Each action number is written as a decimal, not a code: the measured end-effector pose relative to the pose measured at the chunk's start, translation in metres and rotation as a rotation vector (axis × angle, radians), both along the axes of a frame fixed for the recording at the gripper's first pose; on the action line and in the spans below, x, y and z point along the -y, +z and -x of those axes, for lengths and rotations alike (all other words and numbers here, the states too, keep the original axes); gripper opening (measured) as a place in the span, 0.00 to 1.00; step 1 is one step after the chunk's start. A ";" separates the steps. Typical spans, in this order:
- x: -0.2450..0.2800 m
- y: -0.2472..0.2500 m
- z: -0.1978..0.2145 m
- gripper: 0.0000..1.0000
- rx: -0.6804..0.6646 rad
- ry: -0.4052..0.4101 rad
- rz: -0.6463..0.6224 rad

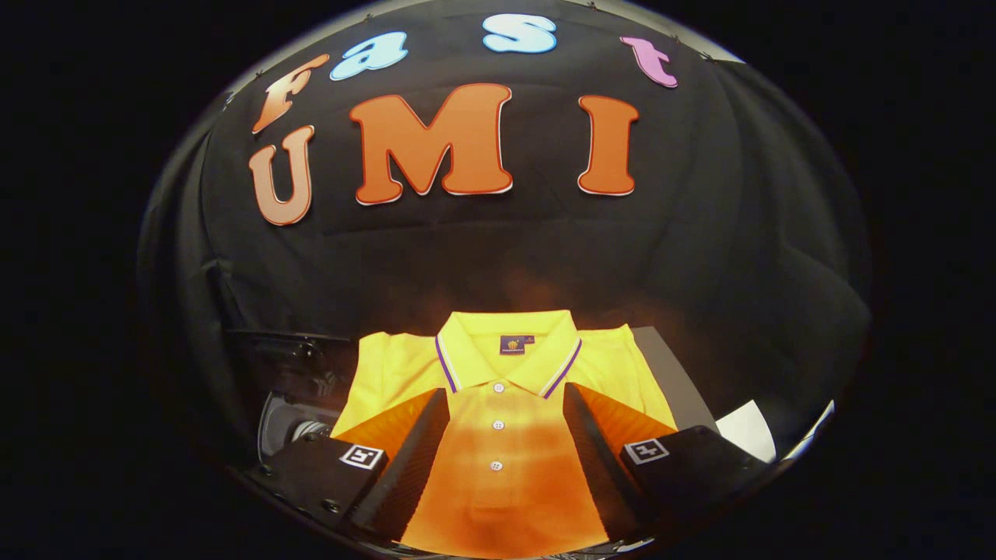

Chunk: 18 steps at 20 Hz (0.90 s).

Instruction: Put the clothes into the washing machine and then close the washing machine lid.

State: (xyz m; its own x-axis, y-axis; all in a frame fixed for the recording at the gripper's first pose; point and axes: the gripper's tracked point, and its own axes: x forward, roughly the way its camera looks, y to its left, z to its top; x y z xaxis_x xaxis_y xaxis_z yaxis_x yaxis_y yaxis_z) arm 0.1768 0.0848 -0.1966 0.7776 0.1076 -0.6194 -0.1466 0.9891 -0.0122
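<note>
A folded yellow polo shirt (498,373) with a purple-and-white striped collar lies flat on a grey surface (669,373), its collar toward the booth wall. My gripper (506,400) hovers over the shirt's button placket, open, with its fingers (424,443) spread to either side of the buttons and nothing held between them. To the left of the shirt, lower down, I see part of the washing machine (292,420): a dark body with a round opening and a metallic drum inside.
A white sheet (747,428) lies to the right of the grey surface, by the right finger. Black cloth closes off the space behind and to both sides.
</note>
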 end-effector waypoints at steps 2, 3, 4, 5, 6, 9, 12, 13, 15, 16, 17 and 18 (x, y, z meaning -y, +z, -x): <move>-0.005 -0.012 -0.008 0.97 0.005 0.005 -0.011; -0.003 -0.021 -0.007 0.97 -0.001 -0.001 -0.011; 0.000 -0.031 -0.007 0.97 -0.022 -0.015 -0.011; 0.001 -0.042 -0.004 0.97 -0.047 -0.028 -0.023; 0.000 -0.051 -0.002 0.97 -0.067 -0.033 -0.043; 0.001 -0.059 -0.004 0.97 -0.033 -0.007 -0.051; 0.002 -0.064 0.000 0.98 -0.056 0.039 -0.044; 0.002 -0.063 -0.001 0.98 -0.054 0.036 -0.051; 0.001 -0.064 -0.001 0.93 -0.059 0.026 -0.049; 0.000 -0.065 -0.002 0.90 -0.068 0.029 -0.037; -0.002 -0.065 0.001 0.88 -0.077 0.040 -0.030; -0.005 -0.065 0.002 0.85 -0.086 0.044 -0.027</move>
